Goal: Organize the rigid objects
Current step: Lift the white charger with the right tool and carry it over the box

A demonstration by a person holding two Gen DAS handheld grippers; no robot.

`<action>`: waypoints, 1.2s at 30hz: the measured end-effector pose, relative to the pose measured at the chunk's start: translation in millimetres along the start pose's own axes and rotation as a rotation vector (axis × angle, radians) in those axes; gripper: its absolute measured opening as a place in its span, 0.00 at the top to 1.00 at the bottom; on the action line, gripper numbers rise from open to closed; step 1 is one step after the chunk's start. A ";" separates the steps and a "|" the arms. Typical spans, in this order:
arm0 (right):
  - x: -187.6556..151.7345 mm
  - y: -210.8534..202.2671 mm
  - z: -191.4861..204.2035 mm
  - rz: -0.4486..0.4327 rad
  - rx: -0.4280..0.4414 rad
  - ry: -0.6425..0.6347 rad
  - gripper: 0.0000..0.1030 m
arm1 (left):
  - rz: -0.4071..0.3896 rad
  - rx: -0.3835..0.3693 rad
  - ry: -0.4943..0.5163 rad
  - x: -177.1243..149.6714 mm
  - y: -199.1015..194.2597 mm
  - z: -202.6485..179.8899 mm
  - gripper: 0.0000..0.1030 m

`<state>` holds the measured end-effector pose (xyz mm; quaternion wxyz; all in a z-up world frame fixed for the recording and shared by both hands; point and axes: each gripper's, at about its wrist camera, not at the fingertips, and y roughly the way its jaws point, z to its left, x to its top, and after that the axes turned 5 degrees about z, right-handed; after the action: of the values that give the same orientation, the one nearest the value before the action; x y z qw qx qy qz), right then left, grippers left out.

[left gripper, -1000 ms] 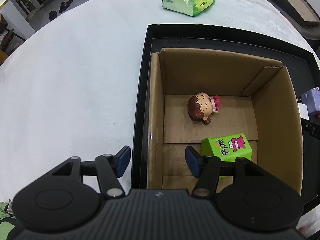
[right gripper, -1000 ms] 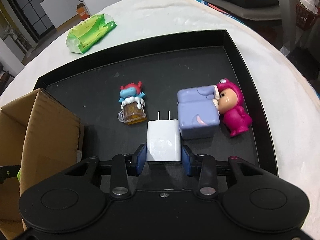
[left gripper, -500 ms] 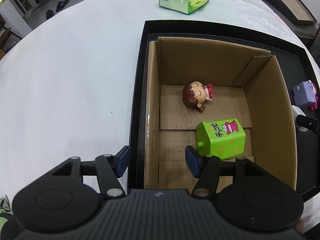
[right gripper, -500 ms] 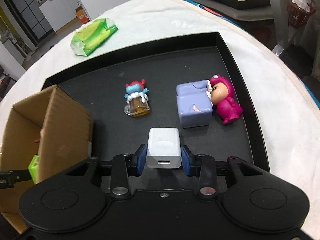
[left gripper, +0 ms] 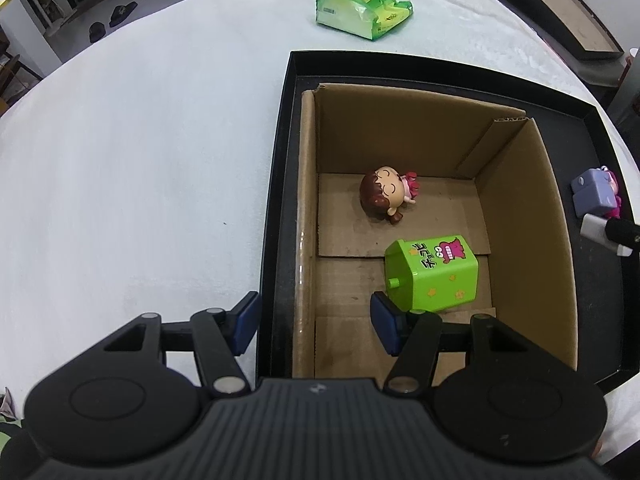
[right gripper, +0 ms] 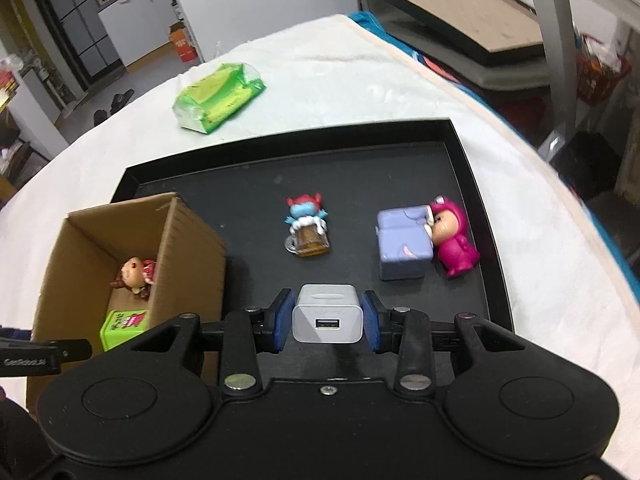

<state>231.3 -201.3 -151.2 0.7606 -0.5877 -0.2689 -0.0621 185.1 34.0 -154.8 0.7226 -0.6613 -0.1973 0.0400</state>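
Gripping a white charger [right gripper: 328, 319], right tongs [right gripper: 328, 320] alone show the mug figurine [right gripper: 307, 230].

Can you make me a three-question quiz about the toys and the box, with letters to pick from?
1. Where is the green toy carton?
A. in the cardboard box
B. on the white cloth
C. in a gripper

2. How many toys lie in the box?
A. one
B. two
C. four

3. What is the right gripper doing?
A. hanging open
B. gripping the white USB charger
C. gripping the pink figure

Answers: 1 A, it lies on the box floor beside the brown-haired doll. 2 B, only doll and carton. 3 B, both pads press the charger's sides.
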 end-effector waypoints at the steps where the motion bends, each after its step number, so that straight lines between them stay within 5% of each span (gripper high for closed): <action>1: 0.8 -3.4 2.8 -0.004 -0.002 -0.013 0.65 | -0.002 -0.004 -0.001 -0.1 -0.2 0.2 0.43; 13: 21.3 -37.0 53.1 -0.072 0.003 -0.171 0.65 | -0.036 -0.029 0.022 -5.3 -8.3 4.9 0.47; 19: 26.2 -40.1 87.3 -0.086 0.020 -0.237 0.65 | -0.037 -0.057 0.021 -6.2 -7.3 12.1 0.56; 27: 29.9 -32.9 119.2 -0.084 0.027 -0.285 0.65 | -0.028 -0.096 0.002 -7.5 2.0 19.7 0.86; 36: 34.3 -35.2 140.6 -0.110 0.019 -0.321 0.65 | -0.042 -0.118 -0.019 -8.1 3.8 25.6 0.87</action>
<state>198.7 -73.9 -81.2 0.7087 -0.5673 -0.4193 -0.0064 169.8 55.9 -159.1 0.6811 -0.6981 -0.2199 0.0192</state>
